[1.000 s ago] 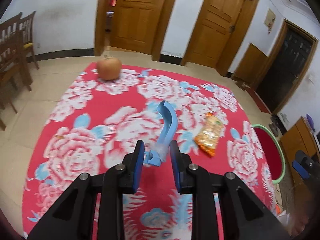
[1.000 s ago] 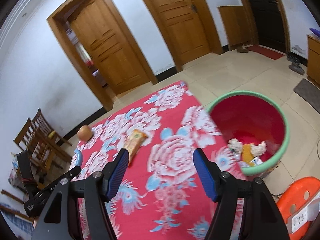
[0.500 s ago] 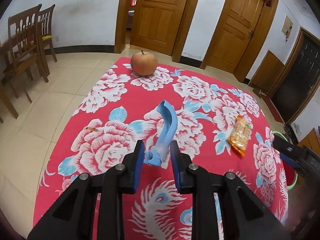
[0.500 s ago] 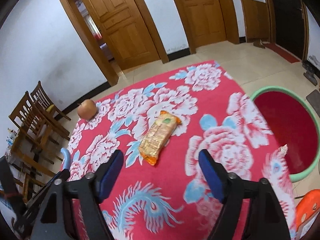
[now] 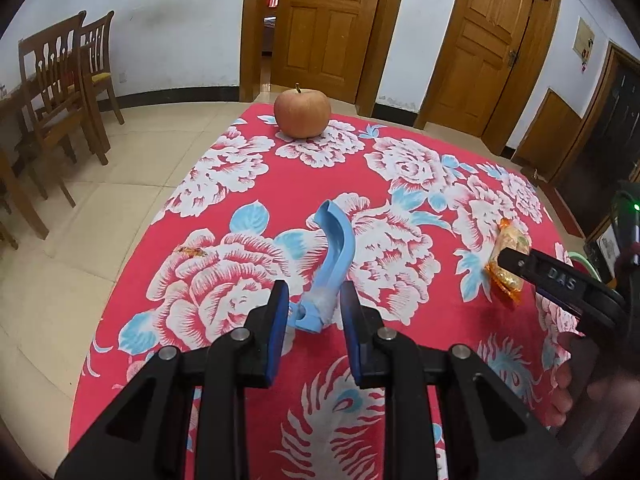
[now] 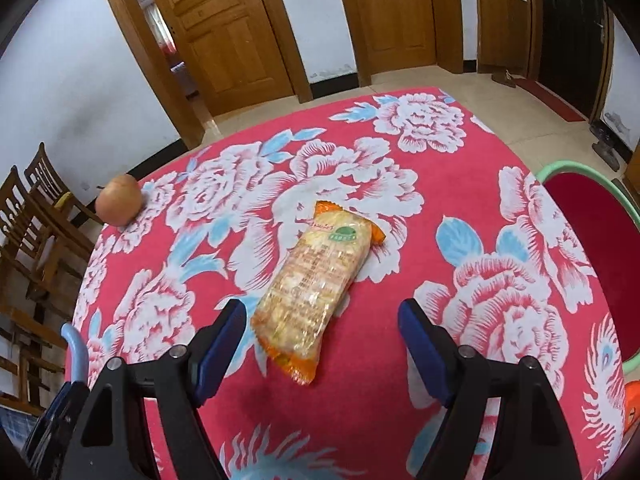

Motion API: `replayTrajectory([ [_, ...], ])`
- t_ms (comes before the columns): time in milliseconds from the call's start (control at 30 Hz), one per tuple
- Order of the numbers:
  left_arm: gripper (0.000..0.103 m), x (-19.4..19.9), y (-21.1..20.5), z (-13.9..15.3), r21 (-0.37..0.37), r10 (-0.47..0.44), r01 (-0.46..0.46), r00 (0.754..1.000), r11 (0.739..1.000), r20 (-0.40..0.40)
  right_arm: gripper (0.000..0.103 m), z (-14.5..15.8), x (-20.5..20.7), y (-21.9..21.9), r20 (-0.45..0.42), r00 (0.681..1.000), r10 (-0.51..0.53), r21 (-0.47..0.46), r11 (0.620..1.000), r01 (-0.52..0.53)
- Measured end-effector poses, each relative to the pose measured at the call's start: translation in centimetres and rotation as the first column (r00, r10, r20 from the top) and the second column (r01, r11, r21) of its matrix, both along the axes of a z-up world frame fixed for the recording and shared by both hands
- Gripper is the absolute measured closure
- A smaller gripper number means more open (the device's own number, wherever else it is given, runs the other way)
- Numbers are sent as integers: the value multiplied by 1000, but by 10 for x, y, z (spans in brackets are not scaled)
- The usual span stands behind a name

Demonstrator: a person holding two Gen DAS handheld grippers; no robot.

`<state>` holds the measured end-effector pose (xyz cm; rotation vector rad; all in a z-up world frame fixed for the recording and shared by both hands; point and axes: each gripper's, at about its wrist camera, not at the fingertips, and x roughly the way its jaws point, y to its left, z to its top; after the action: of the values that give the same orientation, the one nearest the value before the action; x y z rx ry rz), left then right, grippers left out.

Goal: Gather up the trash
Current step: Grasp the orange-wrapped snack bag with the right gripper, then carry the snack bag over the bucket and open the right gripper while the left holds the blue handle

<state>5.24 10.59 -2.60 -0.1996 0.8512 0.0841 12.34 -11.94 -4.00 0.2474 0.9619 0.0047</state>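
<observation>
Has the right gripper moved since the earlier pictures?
Yes. The right gripper has moved away from the red bin, toward the snack packet, which now lies between its open fingers.

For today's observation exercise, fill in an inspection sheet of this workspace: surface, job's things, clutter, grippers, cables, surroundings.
Surface: table under red floral cloth.
Job's things: orange-ended clear snack packet lying flat; red bin with green rim beside the table.
Clutter: reddish apple at the far edge; small orange scrap.
Grippers: left gripper shut on curved blue plastic handle; right gripper open, astride the packet's near end.
Cables: nothing seen.
Surroundings: wooden doors, wooden chairs, tiled floor.
</observation>
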Motion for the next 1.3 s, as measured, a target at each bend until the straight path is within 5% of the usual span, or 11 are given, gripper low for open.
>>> replayTrajectory([
  [400, 77, 2, -2, -2, 2, -3, 3, 1000, 1000, -2, 23, -10, 11, 15, 10, 1000, 24, -125, 992, -23],
  [533, 77, 2, -1, -2, -1, -1, 1, 1000, 1000, -3, 48, -9, 9, 15, 22, 999, 26, -159, 987, -22],
  [567, 77, 2, -1, -2, -1, -1, 1, 1000, 1000, -3, 57, -8, 8, 13, 26, 999, 27, -154, 988, -22],
  [733, 77, 1, -2, 1, -3, -7, 7, 1000, 1000, 3, 62, -6, 4, -1, 36, 999, 25, -68, 997, -22],
  [1300, 77, -5, -40, 33, -43, -104, 107, 993, 993, 53, 62, 25, -63, -66, 115, 993, 12, 15, 1000, -13],
])
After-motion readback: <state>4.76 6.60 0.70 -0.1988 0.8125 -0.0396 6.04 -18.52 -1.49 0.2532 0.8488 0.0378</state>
